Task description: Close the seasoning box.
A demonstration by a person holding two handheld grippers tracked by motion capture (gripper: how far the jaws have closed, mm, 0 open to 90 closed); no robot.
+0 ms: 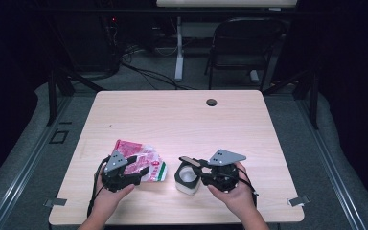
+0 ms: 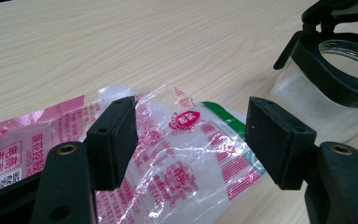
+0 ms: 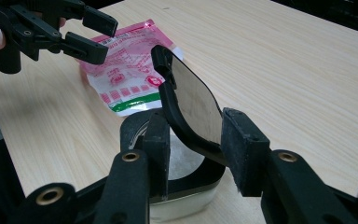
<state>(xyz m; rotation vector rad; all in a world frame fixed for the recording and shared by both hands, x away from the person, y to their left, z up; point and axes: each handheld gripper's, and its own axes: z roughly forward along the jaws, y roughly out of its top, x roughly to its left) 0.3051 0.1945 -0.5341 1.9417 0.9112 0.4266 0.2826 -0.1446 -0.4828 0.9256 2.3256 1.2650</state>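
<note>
A pink and clear plastic packet (image 1: 146, 162) (image 2: 182, 154) (image 3: 126, 74) with a green strip lies flat on the wooden table (image 1: 182, 120), left of centre near the front. My left gripper (image 1: 138, 165) (image 2: 191, 140) (image 3: 97, 37) hovers just over it, open, one jaw on each side and nothing between them. To the right stands a clear jar (image 1: 187, 183) (image 2: 307, 98) (image 3: 135, 128) with a black rim. Its hinged black-framed lid (image 1: 190, 160) (image 3: 193, 102) is tilted up, and my right gripper (image 1: 200, 168) (image 3: 193, 154) is shut on that lid.
A cable hole (image 1: 212, 102) sits near the table's far edge. Beyond the table are a folding chair (image 1: 244, 43) and cables on the floor. The far half of the tabletop is bare wood. The front edge lies close under both hands.
</note>
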